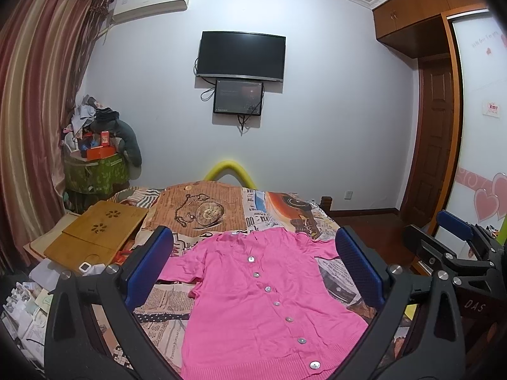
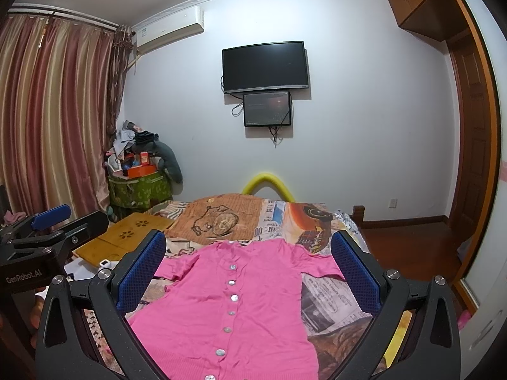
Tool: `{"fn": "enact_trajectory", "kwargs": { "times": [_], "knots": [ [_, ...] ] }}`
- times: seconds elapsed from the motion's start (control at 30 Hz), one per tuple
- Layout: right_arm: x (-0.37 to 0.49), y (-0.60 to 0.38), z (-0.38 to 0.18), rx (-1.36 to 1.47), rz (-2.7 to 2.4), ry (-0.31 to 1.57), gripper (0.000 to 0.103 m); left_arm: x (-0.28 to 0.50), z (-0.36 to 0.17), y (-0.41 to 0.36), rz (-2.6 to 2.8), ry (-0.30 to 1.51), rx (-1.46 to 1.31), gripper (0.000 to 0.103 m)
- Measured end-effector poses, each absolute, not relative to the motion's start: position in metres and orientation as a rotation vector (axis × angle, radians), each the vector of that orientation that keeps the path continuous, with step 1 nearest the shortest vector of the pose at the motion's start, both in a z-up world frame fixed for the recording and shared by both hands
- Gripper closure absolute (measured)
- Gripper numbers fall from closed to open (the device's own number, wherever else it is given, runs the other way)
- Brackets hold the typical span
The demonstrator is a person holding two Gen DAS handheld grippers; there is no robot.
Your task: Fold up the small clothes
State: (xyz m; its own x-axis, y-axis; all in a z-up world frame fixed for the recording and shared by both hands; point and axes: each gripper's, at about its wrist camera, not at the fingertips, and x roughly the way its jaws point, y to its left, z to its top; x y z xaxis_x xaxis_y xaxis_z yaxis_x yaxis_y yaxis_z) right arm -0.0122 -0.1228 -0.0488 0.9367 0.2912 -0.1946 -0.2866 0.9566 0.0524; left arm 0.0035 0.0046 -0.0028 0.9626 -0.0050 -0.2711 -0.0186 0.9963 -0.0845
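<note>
A pink short-sleeved cardigan (image 1: 253,300) with a row of pearl buttons lies flat and spread out on the patterned bedspread (image 1: 202,212), collar toward the far wall; it also shows in the right wrist view (image 2: 234,304). My left gripper (image 1: 253,253) is open and empty, held above the near part of the cardigan. My right gripper (image 2: 248,256) is open and empty, also above the cardigan. The right gripper shows at the right edge of the left wrist view (image 1: 456,247), and the left gripper at the left edge of the right wrist view (image 2: 44,224).
A bamboo lap desk (image 1: 95,237) lies on the bed's left side with papers below it. A green bin piled with clutter (image 1: 95,164) stands in the corner by the curtains. A yellow foam arch (image 1: 229,169) stands at the bed's far end. Wardrobe (image 1: 475,126) at the right.
</note>
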Motion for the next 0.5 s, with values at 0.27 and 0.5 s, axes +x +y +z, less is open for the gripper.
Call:
{"fn": "enact_trajectory", "kwargs": {
  "times": [0.27, 0.5],
  "knots": [
    [-0.013, -0.1208, -0.0474, 0.026, 0.296, 0.207, 0.0, 0.0039, -0.0026, 0.0032, 0.011, 0.276, -0.087, 0.0],
    [-0.0099, -0.1188, -0.0467, 0.024, 0.305, 0.214, 0.0, 0.0034, -0.0037, 0.0054, 0.013, 0.277, -0.092, 0.0]
  ]
}}
